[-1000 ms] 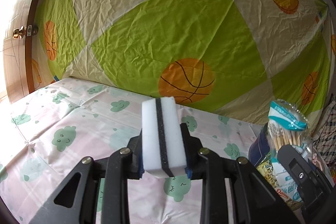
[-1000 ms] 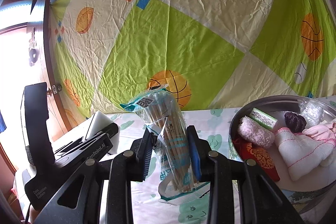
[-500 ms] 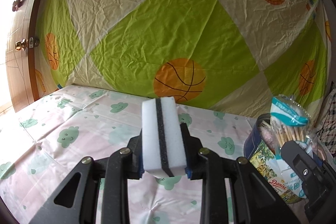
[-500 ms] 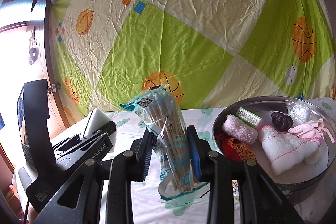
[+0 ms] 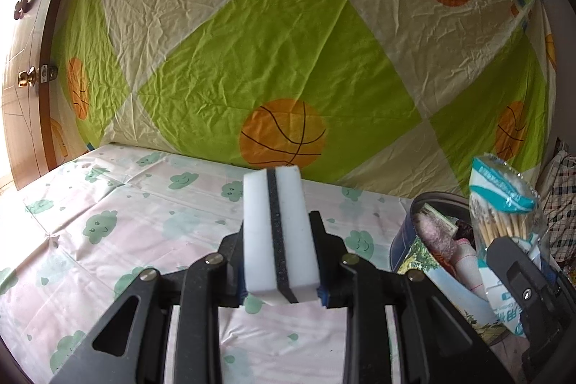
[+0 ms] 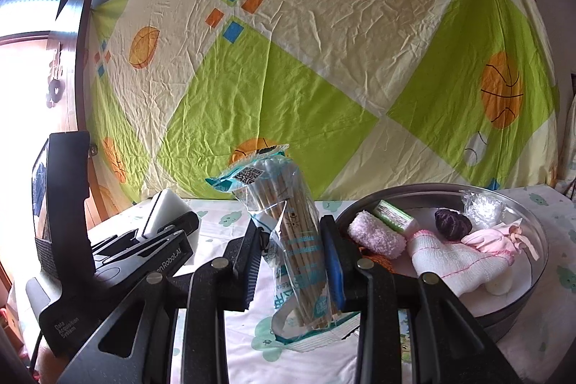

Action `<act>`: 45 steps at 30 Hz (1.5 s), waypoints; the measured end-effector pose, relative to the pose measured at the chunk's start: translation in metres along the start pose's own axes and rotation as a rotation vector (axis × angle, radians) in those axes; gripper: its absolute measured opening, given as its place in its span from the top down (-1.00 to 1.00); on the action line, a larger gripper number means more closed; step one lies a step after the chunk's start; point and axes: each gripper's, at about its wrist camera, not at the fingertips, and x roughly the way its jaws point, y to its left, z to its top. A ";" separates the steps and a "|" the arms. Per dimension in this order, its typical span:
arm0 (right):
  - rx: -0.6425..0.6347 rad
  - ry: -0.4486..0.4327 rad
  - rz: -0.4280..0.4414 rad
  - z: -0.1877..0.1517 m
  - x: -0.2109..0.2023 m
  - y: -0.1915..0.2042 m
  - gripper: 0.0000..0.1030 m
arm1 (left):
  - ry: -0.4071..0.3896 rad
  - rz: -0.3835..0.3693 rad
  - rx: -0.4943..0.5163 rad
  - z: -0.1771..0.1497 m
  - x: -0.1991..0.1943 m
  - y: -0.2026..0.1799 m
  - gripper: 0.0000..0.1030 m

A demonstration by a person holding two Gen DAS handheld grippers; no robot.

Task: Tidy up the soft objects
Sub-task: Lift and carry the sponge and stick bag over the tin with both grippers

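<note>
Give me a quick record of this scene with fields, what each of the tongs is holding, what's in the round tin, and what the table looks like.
left tongs: shut on a white sponge with a dark middle layer, held upright
right tongs: shut on a clear bag of cotton swabs, upright
round tin: on the table to the right; holds a pink fluffy roll, a green wrapped bar, a dark purple item, a white knitted cloth, and a pink garment
table cover: pale pink with green cloud faces
backdrop: green and cream basketball sheet

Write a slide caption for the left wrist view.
Left gripper holding white sponge above cloud-print tablecloth.
</note>
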 end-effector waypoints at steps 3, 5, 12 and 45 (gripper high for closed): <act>0.005 -0.003 -0.009 0.000 -0.003 -0.007 0.33 | -0.001 -0.011 0.009 0.000 -0.002 -0.008 0.48; 0.010 -0.011 -0.017 0.001 -0.006 -0.011 0.33 | -0.003 -0.017 0.014 0.000 -0.004 -0.013 0.48; 0.023 -0.043 -0.052 0.005 -0.017 -0.028 0.33 | -0.008 -0.045 0.026 0.001 -0.009 -0.030 0.48; 0.131 -0.104 -0.245 0.027 -0.041 -0.136 0.33 | -0.061 -0.205 0.107 0.019 -0.024 -0.128 0.48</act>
